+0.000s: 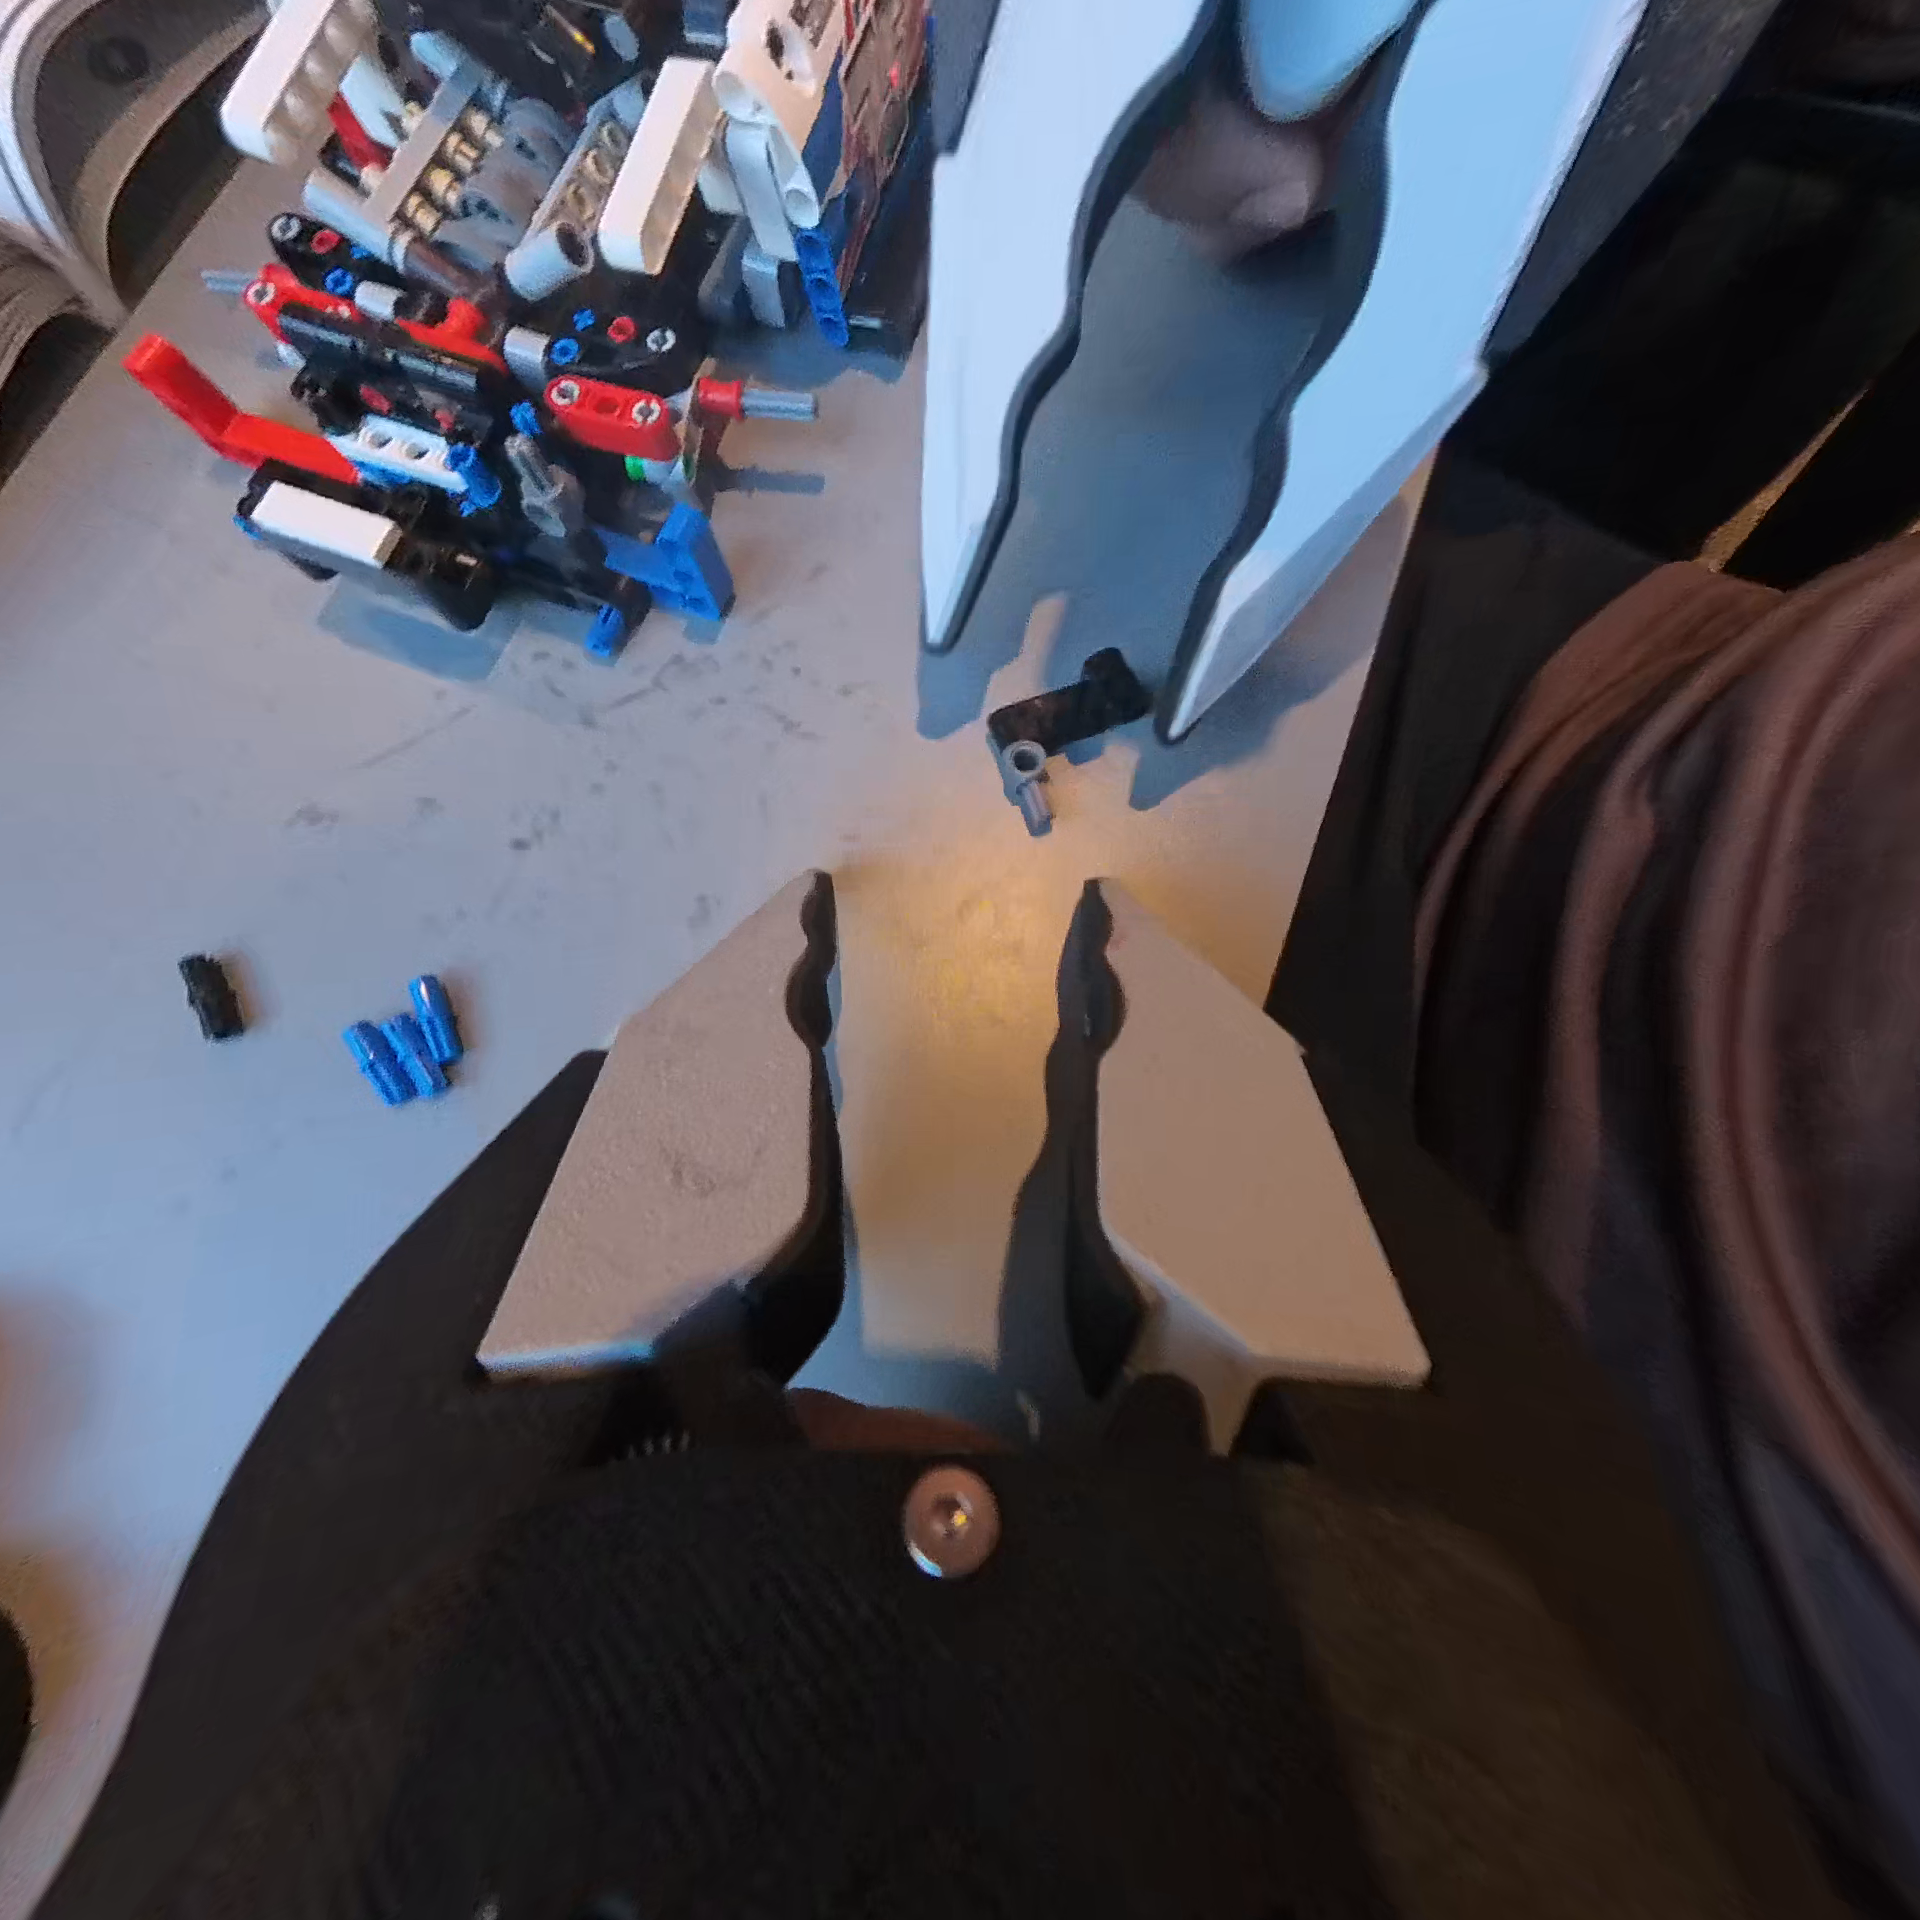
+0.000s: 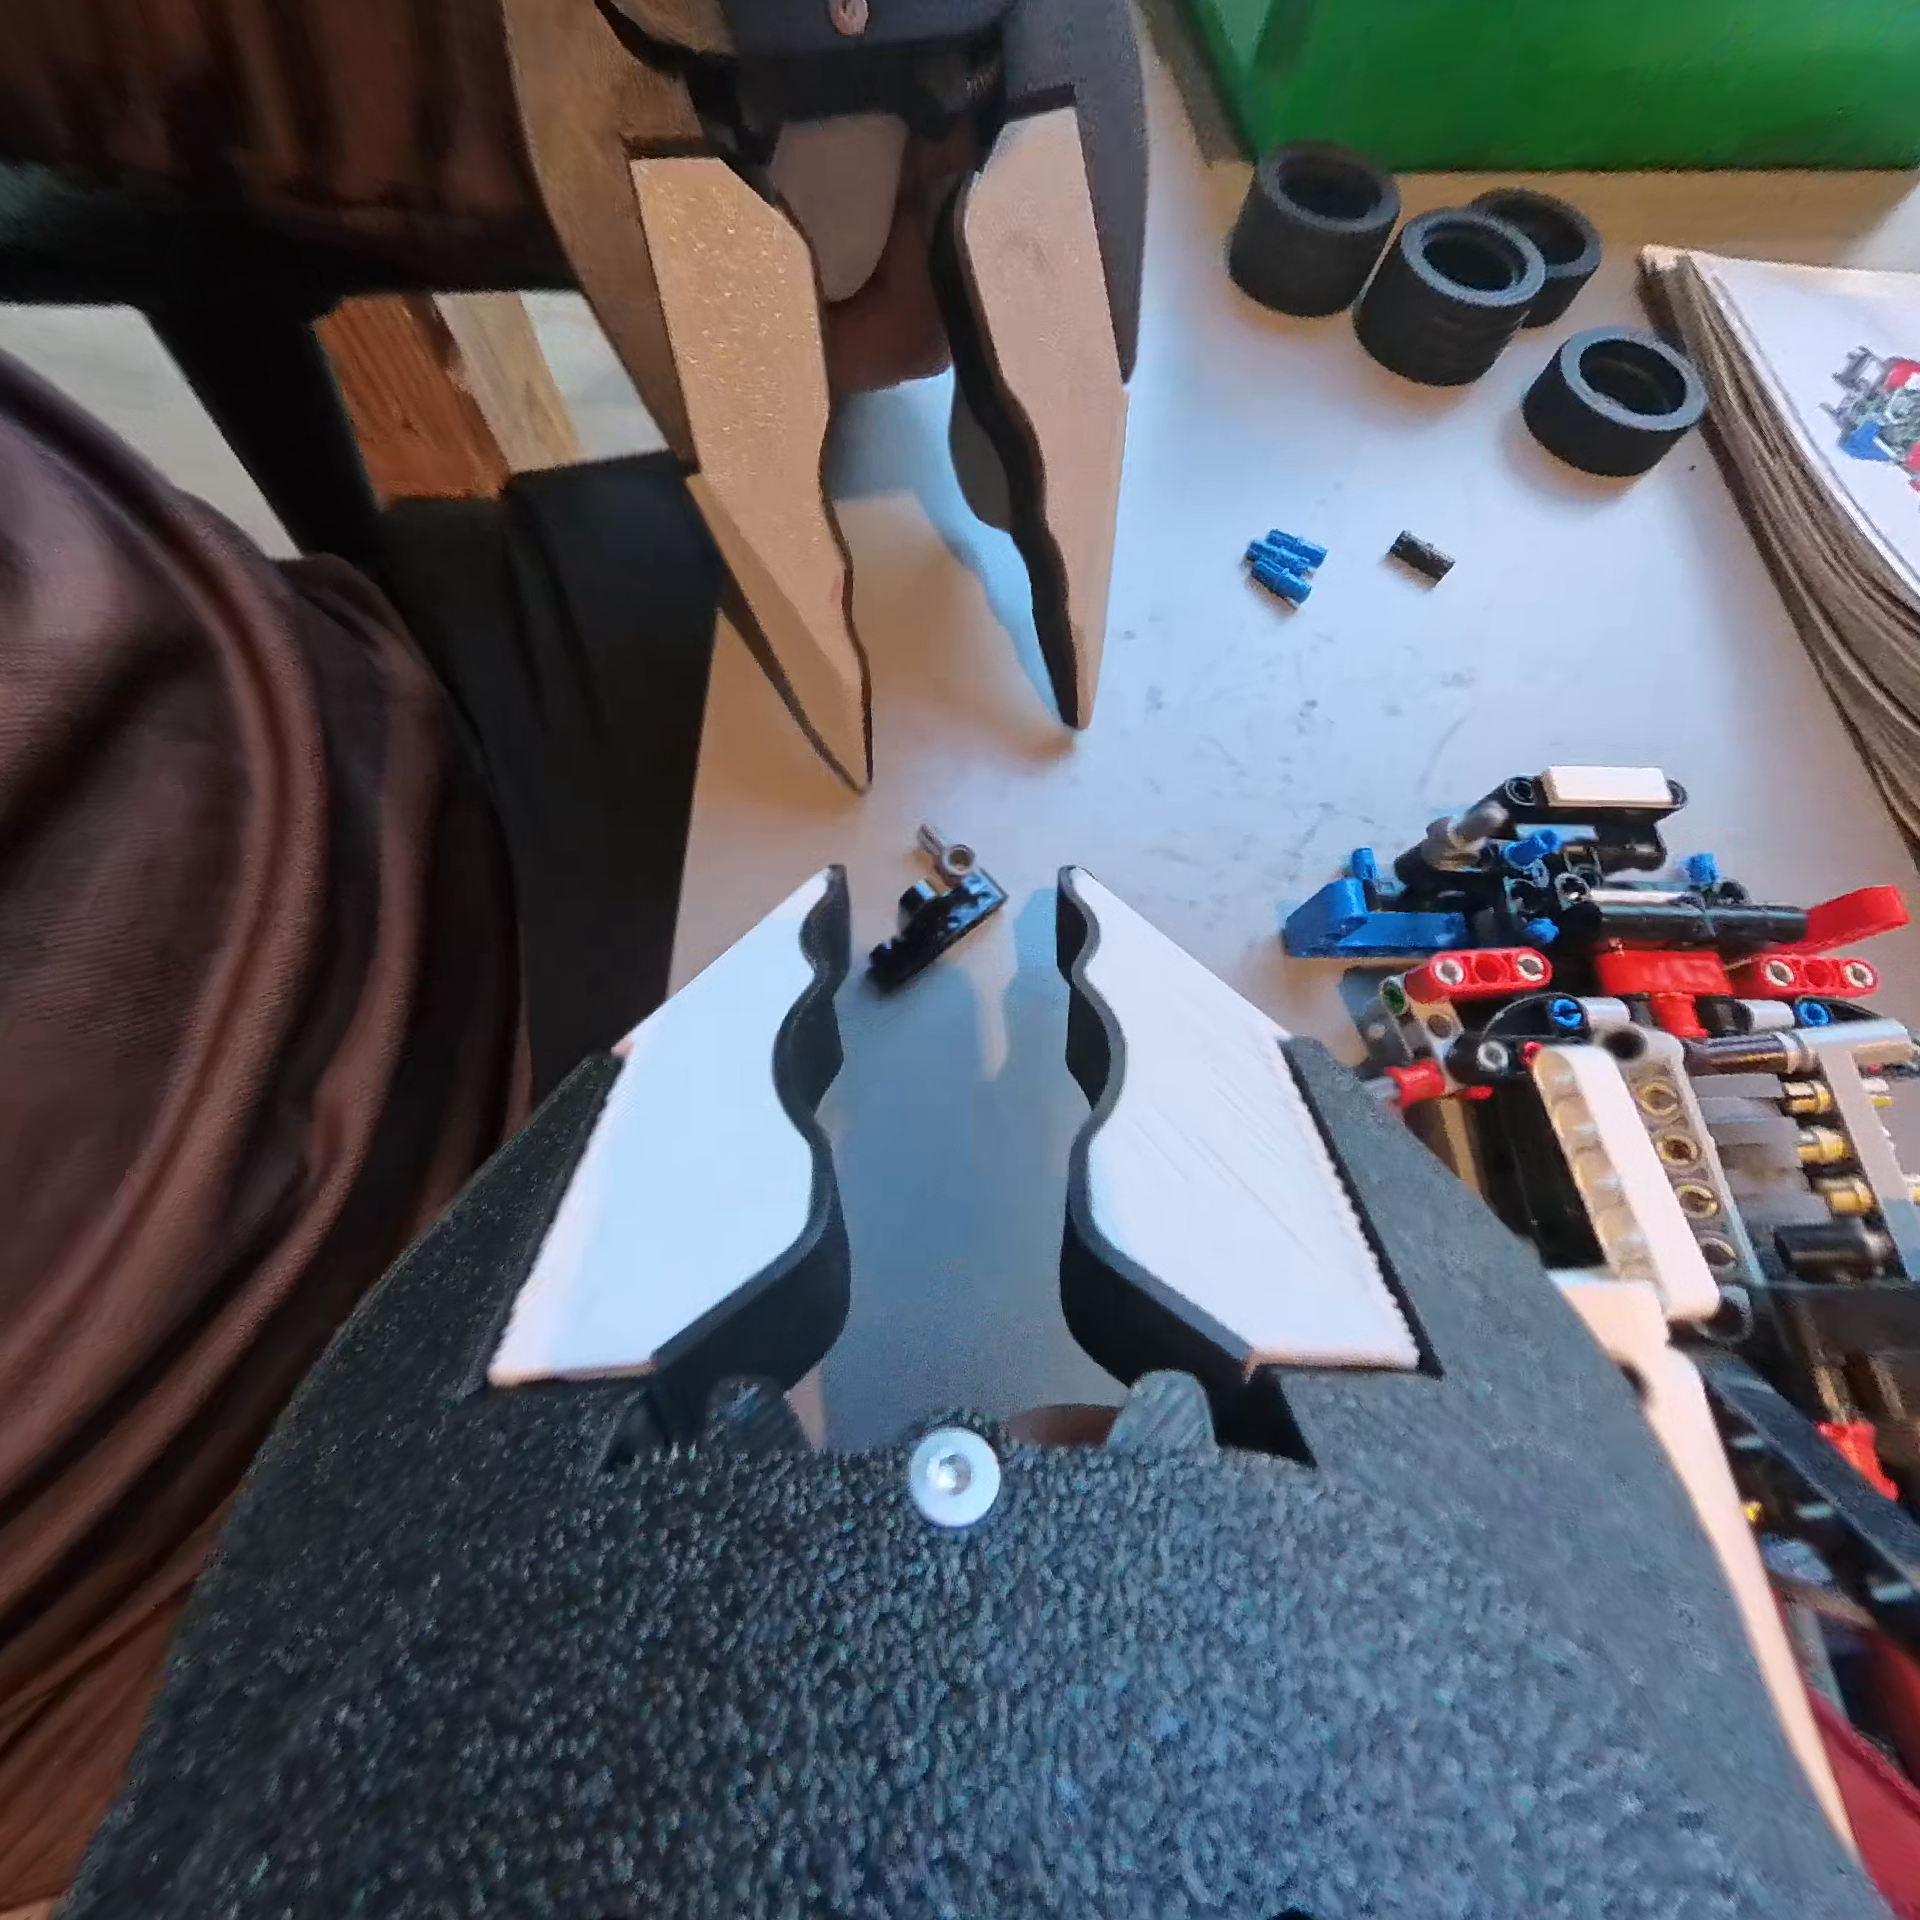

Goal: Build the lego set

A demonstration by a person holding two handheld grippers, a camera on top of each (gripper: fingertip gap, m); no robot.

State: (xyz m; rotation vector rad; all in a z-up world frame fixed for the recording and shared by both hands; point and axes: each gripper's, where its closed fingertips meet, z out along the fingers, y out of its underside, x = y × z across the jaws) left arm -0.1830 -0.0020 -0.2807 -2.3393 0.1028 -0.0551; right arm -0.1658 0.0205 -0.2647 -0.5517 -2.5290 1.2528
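Black lego piece (image 2: 938,923) lies flat, long axis diagonal, between both spread, empty hand-held grippers (image 2: 951,875) (image 1: 956,883).

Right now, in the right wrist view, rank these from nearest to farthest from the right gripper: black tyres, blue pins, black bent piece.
1. black bent piece: just ahead of the right gripper, nearer its left fingertip.
2. blue pins: farther ahead, to the right on the table.
3. black tyres: farthest, at the far right by the green box.
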